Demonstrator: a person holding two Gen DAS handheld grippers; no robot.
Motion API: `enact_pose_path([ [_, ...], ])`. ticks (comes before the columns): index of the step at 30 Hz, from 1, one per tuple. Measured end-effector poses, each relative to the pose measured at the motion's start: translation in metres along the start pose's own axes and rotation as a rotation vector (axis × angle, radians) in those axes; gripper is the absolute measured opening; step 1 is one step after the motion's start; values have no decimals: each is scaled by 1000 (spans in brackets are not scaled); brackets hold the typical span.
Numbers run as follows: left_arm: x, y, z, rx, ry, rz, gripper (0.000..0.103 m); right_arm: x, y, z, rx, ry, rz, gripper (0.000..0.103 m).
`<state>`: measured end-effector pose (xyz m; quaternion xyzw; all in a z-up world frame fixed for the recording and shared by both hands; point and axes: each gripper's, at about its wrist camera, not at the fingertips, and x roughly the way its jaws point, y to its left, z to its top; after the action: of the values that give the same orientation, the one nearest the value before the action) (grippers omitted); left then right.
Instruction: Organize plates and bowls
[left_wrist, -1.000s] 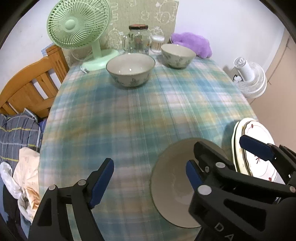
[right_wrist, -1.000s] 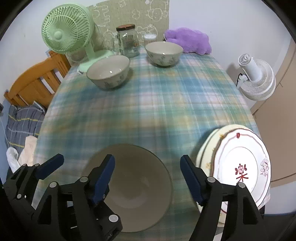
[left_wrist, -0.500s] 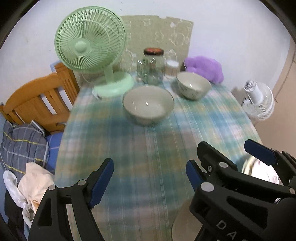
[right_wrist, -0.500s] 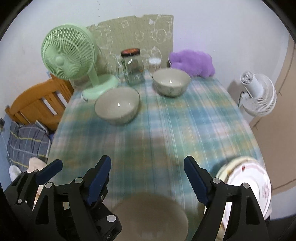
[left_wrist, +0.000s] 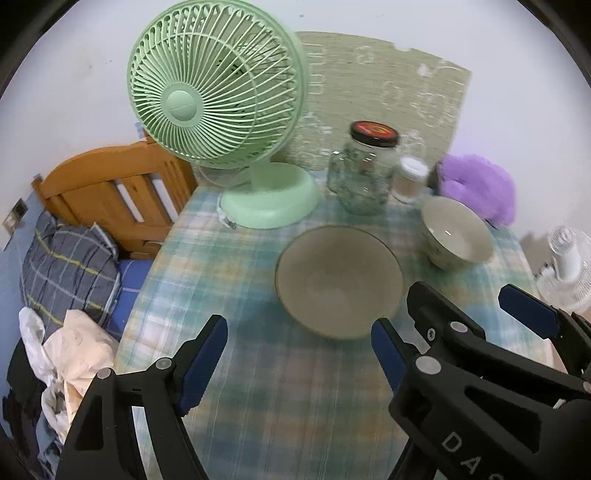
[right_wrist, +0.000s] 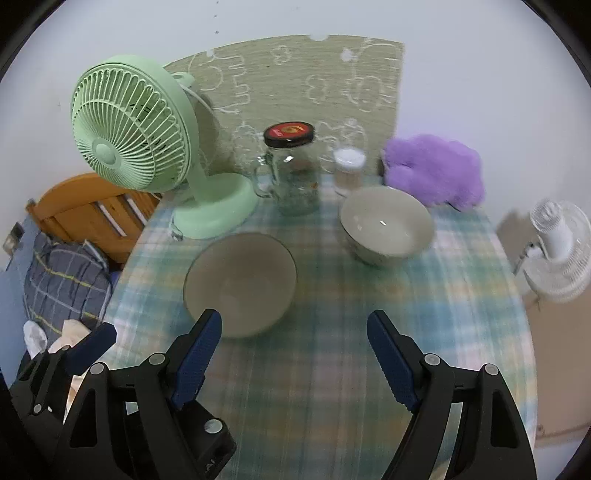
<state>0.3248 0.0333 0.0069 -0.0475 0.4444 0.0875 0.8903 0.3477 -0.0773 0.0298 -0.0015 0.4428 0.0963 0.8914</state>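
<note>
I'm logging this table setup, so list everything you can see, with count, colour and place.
bowls: two, beige, on the tablecloth; the nearer one just ahead of the tongs, the other further right.
fan: one, mint green, far left of the table.
jar: one, clear glass with a handle and a red and black lid, behind the bowls.
small container: one, white lid, right of the jar.
plush: one, purple, far right corner.
tablecloth: one, green and blue plaid.
white fan: one, off the table at right.
bed frame: one, wooden, at left, with a plaid pillow.
left tongs: black with blue pads, open, empty.
right tongs: the same, open, empty.
</note>
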Motion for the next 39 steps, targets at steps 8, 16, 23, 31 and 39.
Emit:
enact_pose_path([
  [8, 30, -2, 24, -28, -34, 137, 81, 42, 0, 31, -40, -7, 60, 84],
  [16, 75, 3, 34, -28, 18, 142, 73, 88, 0, 42, -20, 31, 77, 84],
  [23, 102, 8, 32, -47, 57, 132, 68, 122, 3, 45, -29, 59, 84, 79],
  [31, 119, 7, 30, -36, 88, 108, 40, 143, 7, 45, -55, 105, 80, 41],
  [39, 118, 0, 27, -21, 112, 86, 21, 147, 5, 40, -66, 127, 73, 29],
])
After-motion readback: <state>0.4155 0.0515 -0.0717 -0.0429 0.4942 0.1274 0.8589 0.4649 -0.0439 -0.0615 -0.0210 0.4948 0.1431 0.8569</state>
